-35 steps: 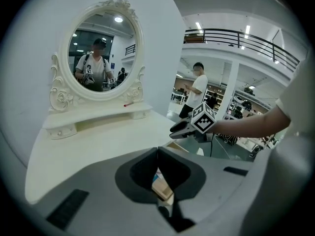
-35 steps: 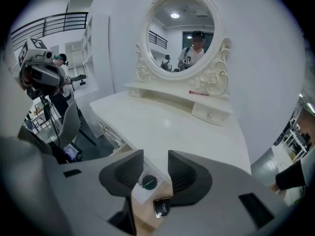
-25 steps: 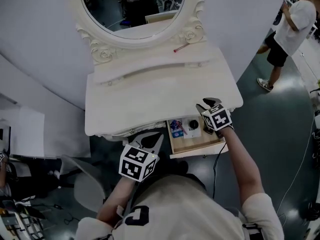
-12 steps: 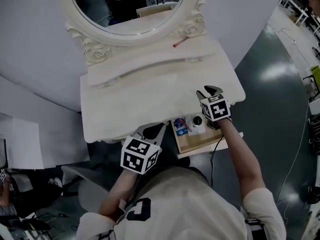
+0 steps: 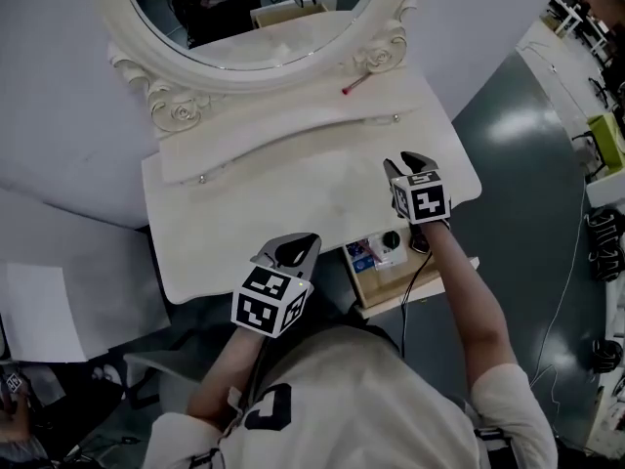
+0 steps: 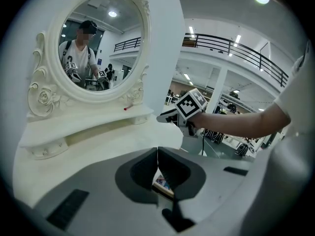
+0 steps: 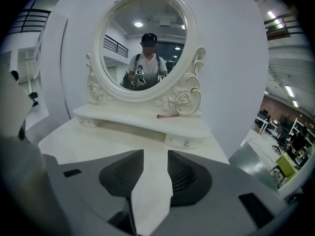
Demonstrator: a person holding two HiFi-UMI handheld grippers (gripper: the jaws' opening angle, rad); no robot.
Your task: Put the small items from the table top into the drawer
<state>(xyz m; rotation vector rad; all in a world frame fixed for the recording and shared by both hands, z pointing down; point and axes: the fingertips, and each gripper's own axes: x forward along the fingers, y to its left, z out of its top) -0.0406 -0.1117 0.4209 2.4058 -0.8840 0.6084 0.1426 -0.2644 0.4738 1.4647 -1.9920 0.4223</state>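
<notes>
A thin red stick [image 5: 354, 86] lies on the vanity's upper shelf below the mirror; it also shows in the right gripper view [image 7: 167, 116] and the left gripper view [image 6: 127, 108]. The drawer [image 5: 422, 283] stands pulled out at the front right, with a blue packet [image 5: 362, 255] and a white item with a black round top [image 5: 391, 242] inside. My right gripper [image 5: 406, 162] hovers open and empty over the table top's right side, behind the drawer. My left gripper [image 5: 296, 246] is shut on nothing at the table's front edge.
The white vanity top [image 5: 264, 203] is bare in the middle. An oval mirror [image 5: 244, 18] in an ornate frame rises at the back. A small knob [image 5: 395, 117] marks the shelf drawer. Grey floor [image 5: 527, 164] lies to the right.
The right gripper has lifted from beside the open drawer and moved back over the table top. The left gripper has advanced from below the front edge onto the table's rim.
</notes>
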